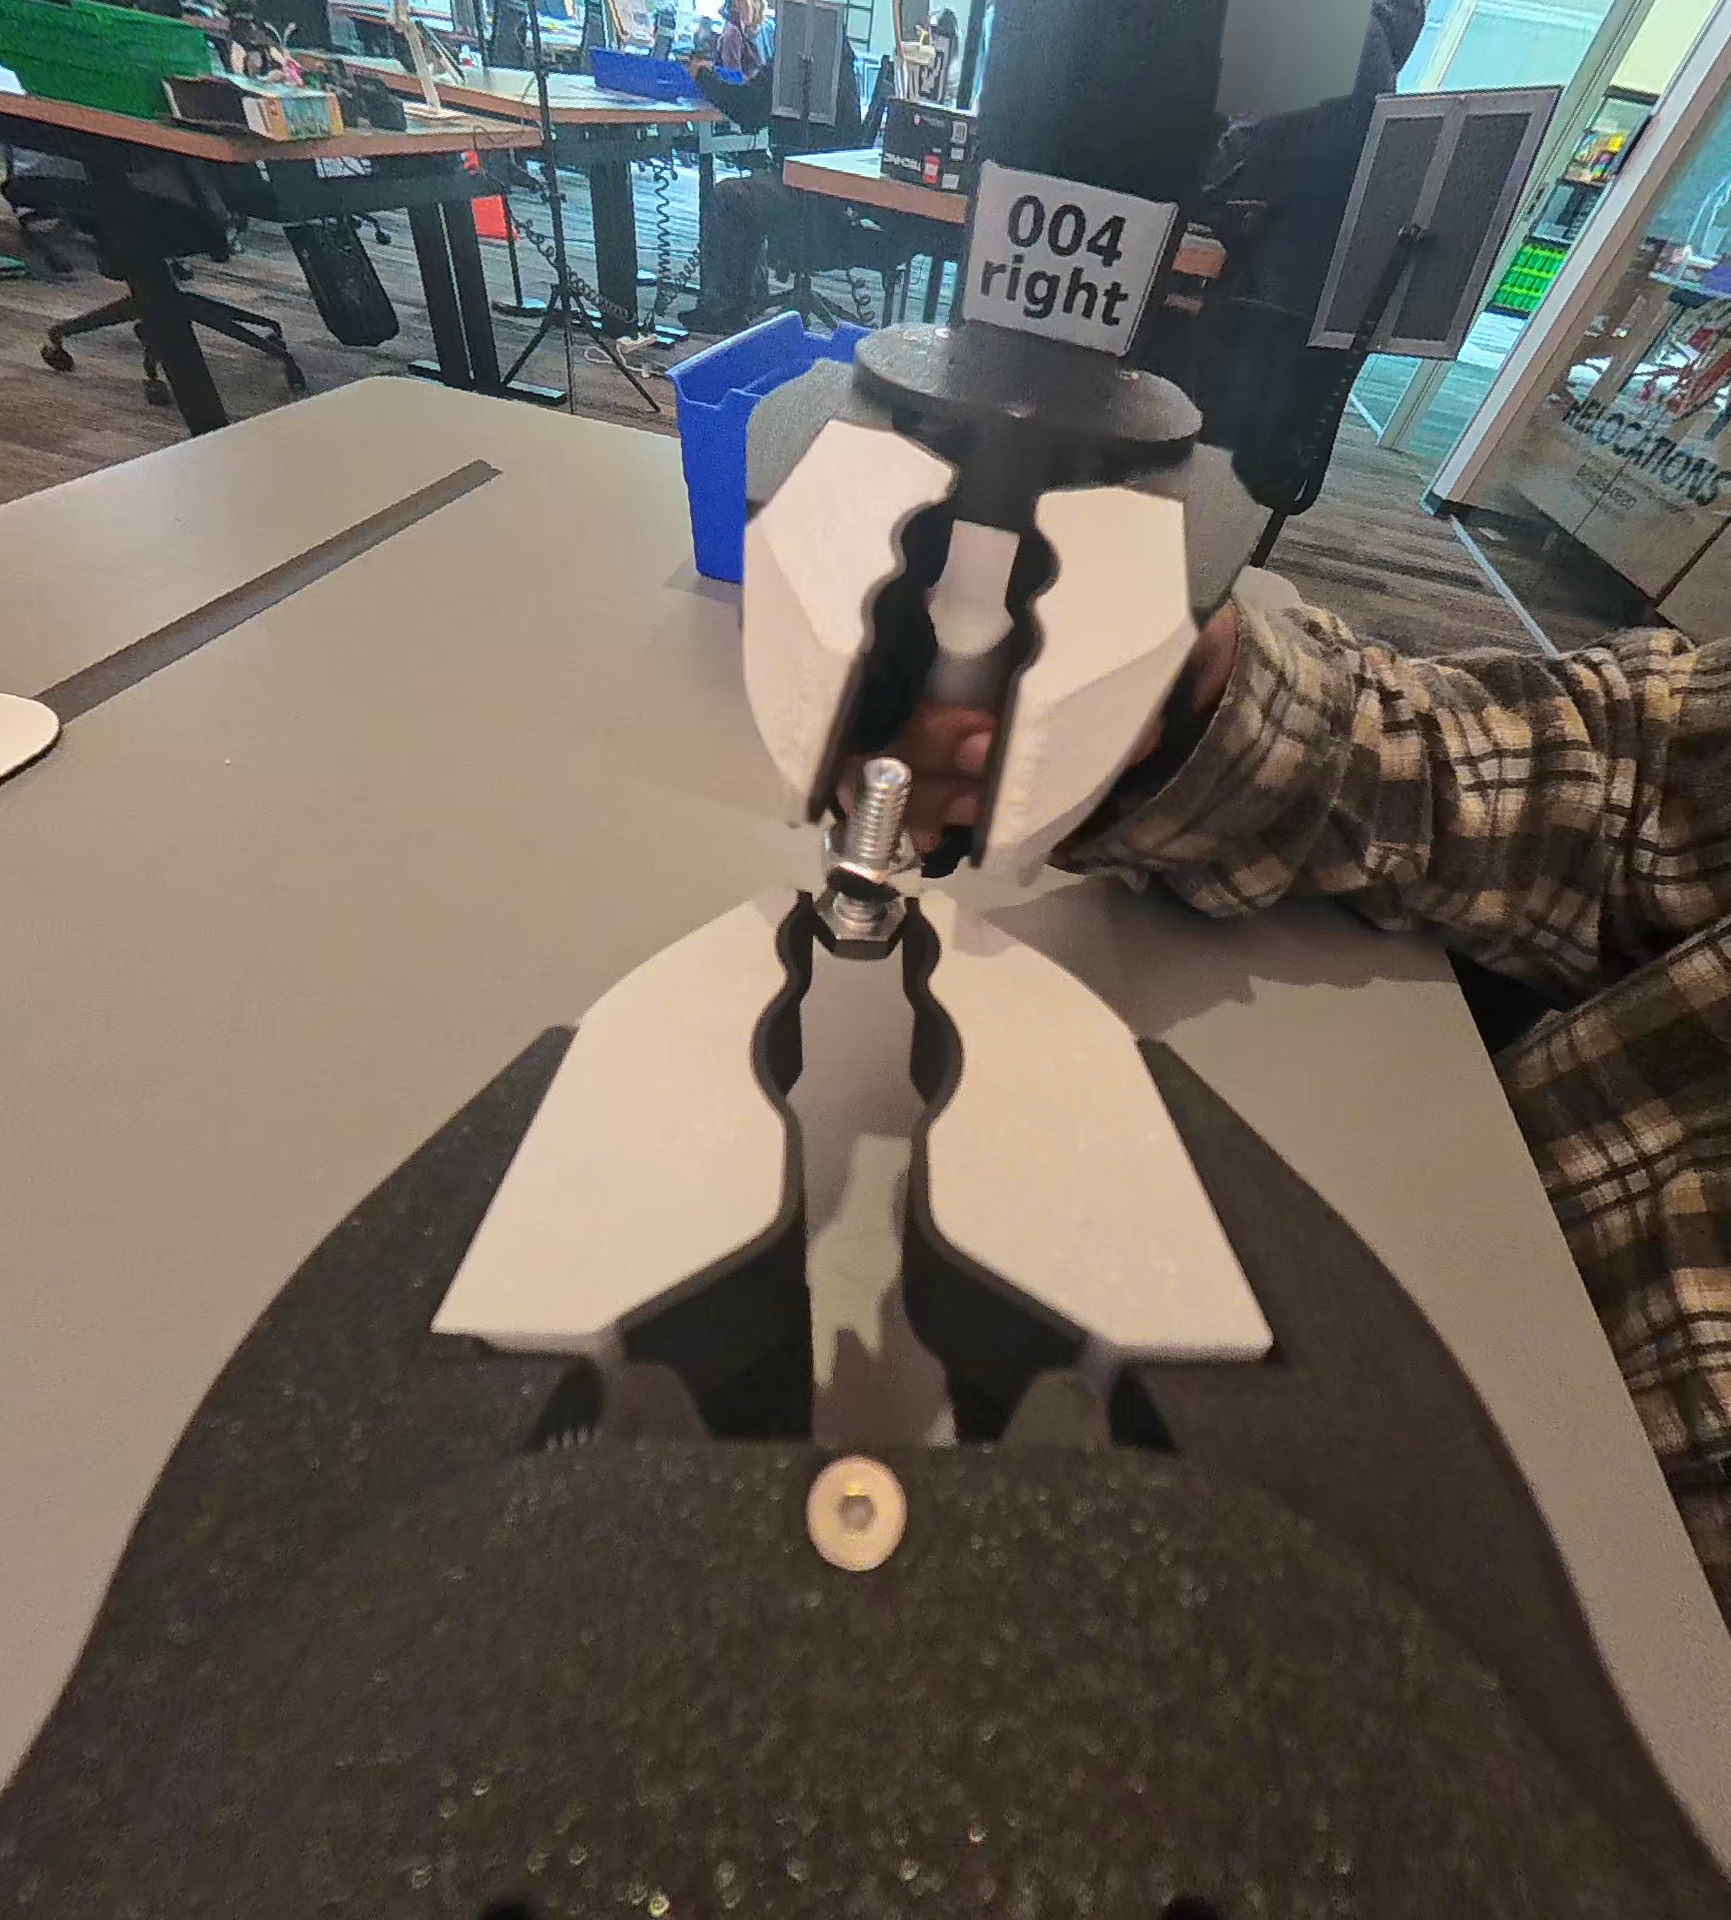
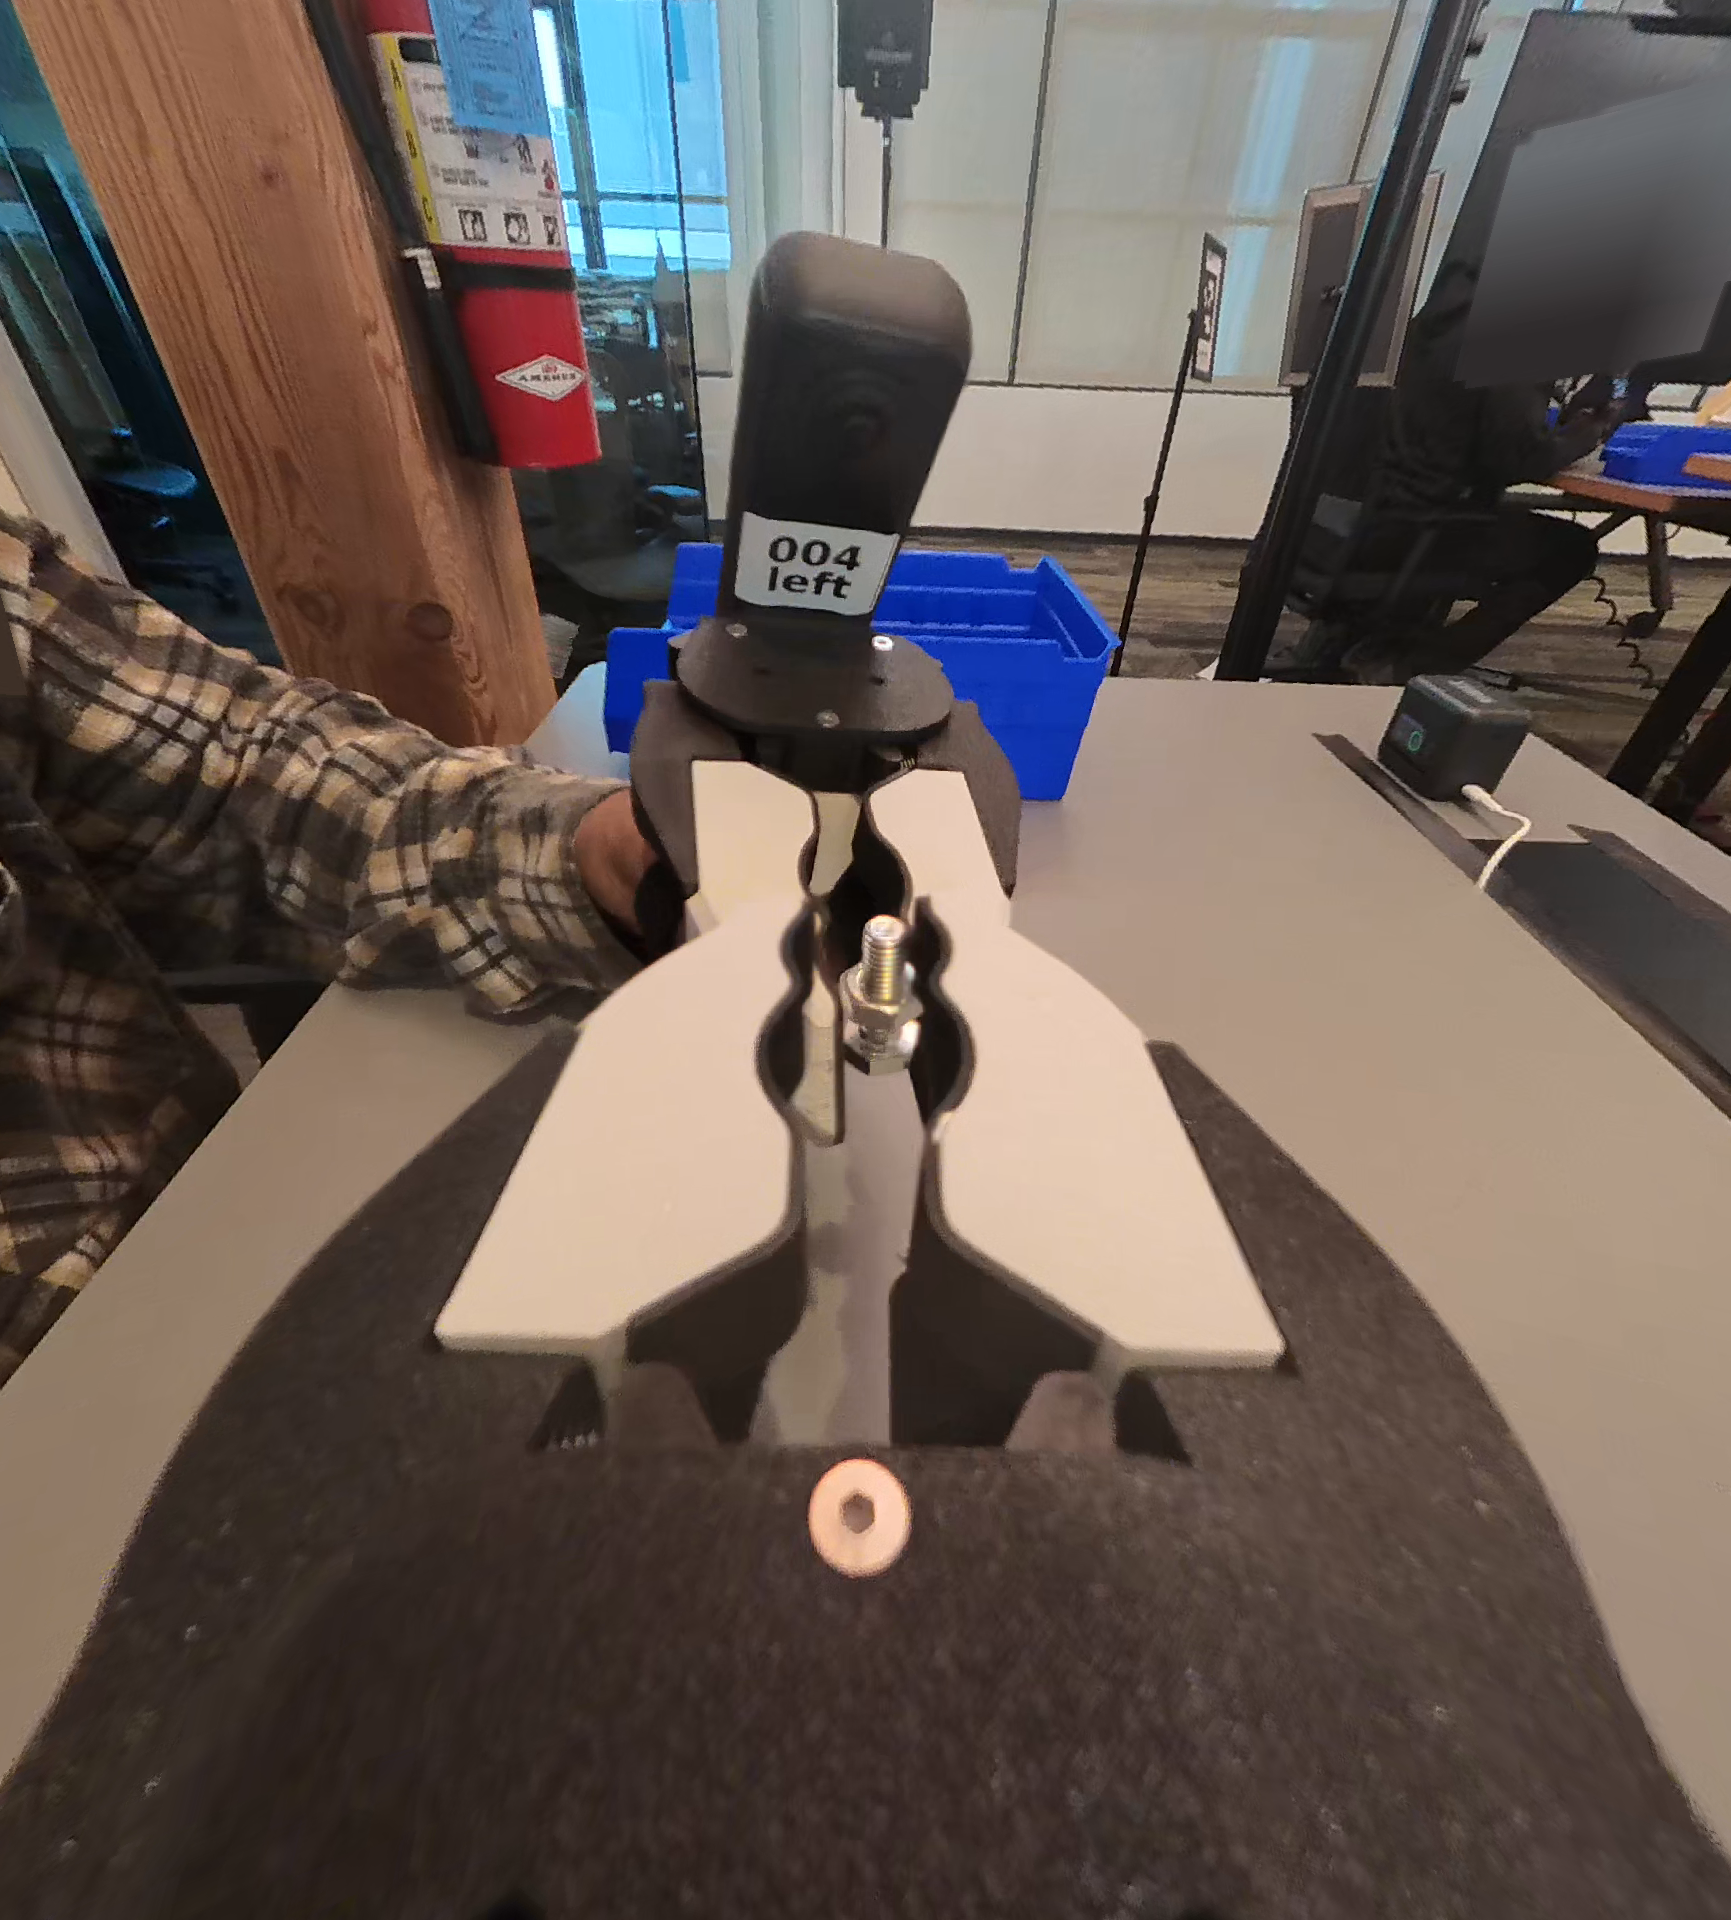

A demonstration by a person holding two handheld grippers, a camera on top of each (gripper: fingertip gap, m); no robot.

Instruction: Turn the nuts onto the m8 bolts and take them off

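The left gripper (image 1: 856,930) pinches the head of the bolt (image 1: 871,821); the right gripper (image 2: 876,1023) is clamped on the nut (image 2: 876,1003) threaded partway up it, above the table (image 1: 321,831) near its edge, a blue bin (image 2: 1027,665) behind

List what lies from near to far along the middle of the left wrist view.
Left gripper → bolt head → nut → threaded bolt tip → right gripper → blue bin.
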